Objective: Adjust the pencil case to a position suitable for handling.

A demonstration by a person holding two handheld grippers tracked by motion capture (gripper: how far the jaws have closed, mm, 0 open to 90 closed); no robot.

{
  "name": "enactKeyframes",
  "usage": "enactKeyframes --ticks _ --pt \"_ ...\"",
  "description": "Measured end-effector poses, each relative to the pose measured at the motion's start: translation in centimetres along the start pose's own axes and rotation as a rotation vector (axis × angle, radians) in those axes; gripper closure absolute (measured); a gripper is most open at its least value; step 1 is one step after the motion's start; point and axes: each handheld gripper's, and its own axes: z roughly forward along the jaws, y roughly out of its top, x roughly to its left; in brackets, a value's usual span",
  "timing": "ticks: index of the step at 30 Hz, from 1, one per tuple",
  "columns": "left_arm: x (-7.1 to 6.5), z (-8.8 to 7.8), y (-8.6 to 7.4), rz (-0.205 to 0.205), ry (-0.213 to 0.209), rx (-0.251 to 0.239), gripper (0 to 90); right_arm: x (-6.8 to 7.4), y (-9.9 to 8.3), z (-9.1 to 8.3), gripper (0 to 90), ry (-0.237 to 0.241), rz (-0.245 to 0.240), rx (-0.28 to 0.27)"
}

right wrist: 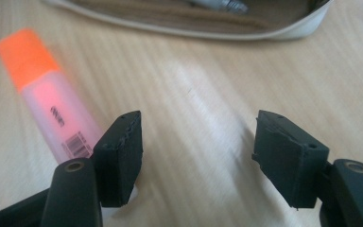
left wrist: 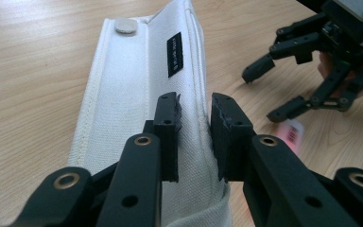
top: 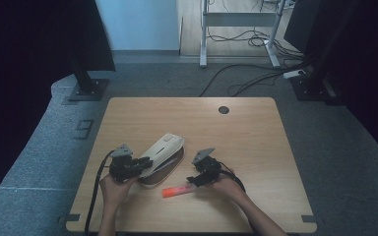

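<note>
Wooden table (top: 256, 147), dim room: pouch held, highlighter pending.

My left gripper (left wrist: 194, 127) is clamped narrow on the soft canvas wall of the white pencil pouch (left wrist: 137, 94); the fabric is limp and will sag, so the grip stays near the seam. My right gripper (right wrist: 198, 142) stands wide, holding nothing. The orange highlighter (right wrist: 52, 104) lies on the table just left of its left jaw: light, stiff, probably slick plastic; grasp across the barrel. Beyond my jaws lies the pouch mouth, with bare tabletop between.
</note>
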Motion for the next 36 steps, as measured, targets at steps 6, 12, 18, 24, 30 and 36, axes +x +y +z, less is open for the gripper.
enactKeyframes --ticks 6,12,18,24,30,36 --pt "0.0 0.0 0.0 0.001 -0.002 0.0 73.5 1.0 -1.0 -0.5 32.5 0.012 -0.013 0.0" --pt "0.0 -0.1 0.0 0.007 -0.009 -0.005 74.2 1.4 -0.9 -1.8 35.7 0.011 -0.025 -0.012" --pt "0.1 -0.6 0.0 -0.005 -0.034 -0.038 78.2 2.0 -1.1 -2.5 38.7 0.051 -0.042 -0.016" --pt "-0.1 -0.2 0.0 0.014 -0.012 -0.005 74.7 3.0 -1.1 -2.2 38.5 0.079 -0.056 -0.025" --pt "-1.0 0.9 -0.2 0.07 -0.02 0.066 56.6 3.1 -1.2 -2.5 37.9 0.071 -0.056 -0.032" --pt "-1.6 2.0 -0.5 0.091 -0.031 0.109 50.8 3.3 -1.4 -2.7 37.9 0.075 -0.059 -0.04"
